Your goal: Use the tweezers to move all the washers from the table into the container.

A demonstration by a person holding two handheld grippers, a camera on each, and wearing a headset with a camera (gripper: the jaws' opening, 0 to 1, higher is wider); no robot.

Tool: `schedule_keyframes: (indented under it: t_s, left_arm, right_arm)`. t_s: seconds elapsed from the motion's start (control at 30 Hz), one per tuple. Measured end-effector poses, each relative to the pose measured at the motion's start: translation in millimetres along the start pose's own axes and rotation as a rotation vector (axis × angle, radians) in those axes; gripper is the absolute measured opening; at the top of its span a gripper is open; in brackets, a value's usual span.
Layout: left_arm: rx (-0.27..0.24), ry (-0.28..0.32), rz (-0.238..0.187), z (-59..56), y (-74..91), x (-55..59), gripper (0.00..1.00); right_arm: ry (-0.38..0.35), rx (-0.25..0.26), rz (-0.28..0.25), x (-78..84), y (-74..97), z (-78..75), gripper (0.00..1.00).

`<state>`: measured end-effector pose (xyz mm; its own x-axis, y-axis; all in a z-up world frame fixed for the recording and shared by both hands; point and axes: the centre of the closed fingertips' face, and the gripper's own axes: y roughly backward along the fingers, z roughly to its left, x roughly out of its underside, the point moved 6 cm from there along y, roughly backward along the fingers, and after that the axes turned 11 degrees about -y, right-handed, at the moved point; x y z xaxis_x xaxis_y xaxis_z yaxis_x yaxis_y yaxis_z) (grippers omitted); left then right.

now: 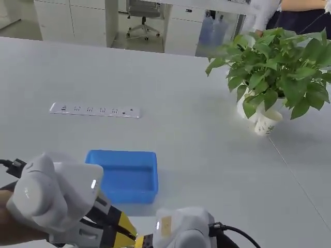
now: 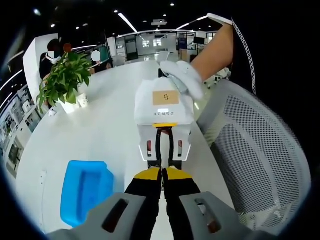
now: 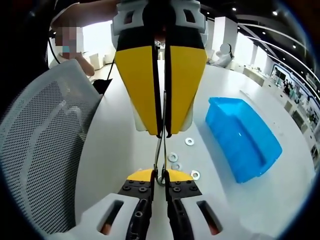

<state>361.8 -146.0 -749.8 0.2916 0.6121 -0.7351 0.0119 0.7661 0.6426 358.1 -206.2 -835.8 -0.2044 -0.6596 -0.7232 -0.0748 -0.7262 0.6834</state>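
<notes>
- White, smooth table (image 1: 207, 155) runs wide ahead of me; a mesh chair (image 3: 45, 150) stands beside its edge.
- Blue plastic container (image 1: 124, 195), open-topped, stands on it, away from the edges.
- Left gripper (image 3: 160, 133) and right gripper (image 3: 160, 176) meet tip to tip, both clamped on thin metal tweezers (image 3: 159, 152).
- Small ring washers (image 3: 173, 157) lie on the table beside the tweezers, near the container.

The white counter (image 1: 196, 150) carries a blue container (image 1: 124, 175) near, left of the middle. Farther on the left lies a white power strip (image 1: 94, 110), flat. On the far right stands a potted plant (image 1: 274, 67), with a paper cup (image 1: 267, 123) just beside its pot. Four small washers (image 3: 173, 157) lie on the bare surface near the container, apart from it.
</notes>
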Motion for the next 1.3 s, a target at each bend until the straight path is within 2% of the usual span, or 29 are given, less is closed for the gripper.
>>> schedule_keyframes:
  t_s: [0.57,1.3]
  left_arm:
    - [0.007,0.01,0.005,-1.0,3.3,-0.7,0.05]
    - [0.022,-0.003,-0.006,11.8,18.1,-13.2,0.05]
  right_arm:
    - [0.006,0.003,0.002,-1.1,2.6,1.3,0.1]
    - [0.022,0.012,-0.013,-17.6,17.1,-4.5,0.1]
